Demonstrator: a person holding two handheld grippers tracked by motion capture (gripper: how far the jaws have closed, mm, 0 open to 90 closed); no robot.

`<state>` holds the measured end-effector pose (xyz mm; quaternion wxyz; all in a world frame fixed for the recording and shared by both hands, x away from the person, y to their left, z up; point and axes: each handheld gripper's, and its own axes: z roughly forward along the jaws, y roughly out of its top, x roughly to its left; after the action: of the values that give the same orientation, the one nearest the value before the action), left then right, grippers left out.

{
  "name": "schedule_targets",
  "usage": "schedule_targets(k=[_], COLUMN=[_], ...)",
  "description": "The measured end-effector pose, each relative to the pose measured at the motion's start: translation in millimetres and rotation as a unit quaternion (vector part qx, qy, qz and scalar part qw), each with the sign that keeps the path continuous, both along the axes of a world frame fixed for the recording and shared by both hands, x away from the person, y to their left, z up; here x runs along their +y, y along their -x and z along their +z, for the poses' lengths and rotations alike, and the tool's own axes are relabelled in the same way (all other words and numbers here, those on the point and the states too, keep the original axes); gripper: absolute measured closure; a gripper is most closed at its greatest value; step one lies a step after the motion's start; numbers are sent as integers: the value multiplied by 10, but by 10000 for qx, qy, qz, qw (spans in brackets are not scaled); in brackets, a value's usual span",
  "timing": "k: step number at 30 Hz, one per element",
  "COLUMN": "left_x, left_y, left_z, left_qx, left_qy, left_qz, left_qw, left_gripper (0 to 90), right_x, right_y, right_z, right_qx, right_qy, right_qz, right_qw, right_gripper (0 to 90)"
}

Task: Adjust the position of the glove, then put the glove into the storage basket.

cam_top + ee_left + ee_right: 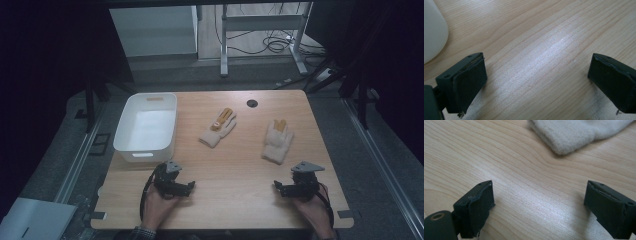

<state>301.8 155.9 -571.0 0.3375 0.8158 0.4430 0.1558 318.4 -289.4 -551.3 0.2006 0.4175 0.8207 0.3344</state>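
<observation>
Two cream work gloves with yellow fingers lie on the wooden table (235,165): one glove (218,127) near the middle, the other glove (277,140) to its right. A white bin (146,127) stands at the table's left. My left gripper (187,186) rests near the front edge below the bin, open, with bare wood between its pads (470,82). My right gripper (277,187) sits at the front right, open, just short of the right glove's cuff (576,133). Nothing is held by either.
A dark round hole (252,103) is set in the table's far edge. Beyond the table stand a metal desk frame (260,30) and cables on the floor. The bin's rounded corner (432,30) lies to the left of my left gripper.
</observation>
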Motion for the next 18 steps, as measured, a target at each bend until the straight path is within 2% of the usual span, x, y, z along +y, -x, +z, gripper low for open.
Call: schedule_targets(k=[18], left_x=[5], left_y=[0], left_z=[2], left_qx=[2], left_qy=[-23], left_qz=[-11], left_qw=[10000], left_gripper=[22], right_x=[-4], right_y=[-4], right_z=[1], right_qx=[35], right_qy=[-12], right_qz=[53], right_qw=[10000], right_gripper=[83])
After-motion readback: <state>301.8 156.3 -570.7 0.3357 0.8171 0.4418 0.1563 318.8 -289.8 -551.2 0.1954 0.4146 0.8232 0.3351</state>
